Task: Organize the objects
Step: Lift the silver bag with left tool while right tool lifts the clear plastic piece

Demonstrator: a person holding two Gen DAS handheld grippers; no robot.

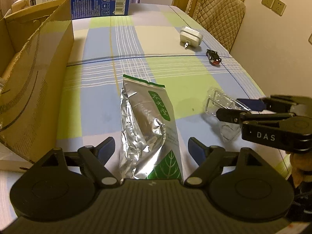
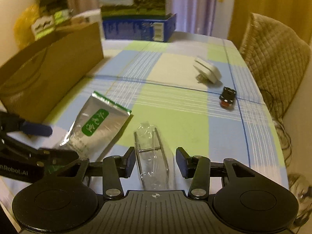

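Observation:
A crumpled silver foil pouch point(image 1: 144, 128) with green print lies on the checked tablecloth, between the open fingers of my left gripper point(image 1: 151, 148). It also shows in the right wrist view point(image 2: 97, 128). A clear plastic box point(image 2: 152, 161) lies between the open fingers of my right gripper point(image 2: 155, 161), not clamped. In the left wrist view the clear box point(image 1: 220, 105) sits at the tips of the right gripper point(image 1: 239, 107). A white plug adapter point(image 1: 190, 37) and a small black toy car point(image 1: 213, 57) lie farther off on the right.
An open cardboard box point(image 1: 39, 74) stands along the table's left side. A blue carton point(image 1: 100, 4) stands at the far end. A chair with a quilted cover point(image 1: 218, 13) is beyond the right edge. The left gripper point(image 2: 37, 142) shows in the right wrist view.

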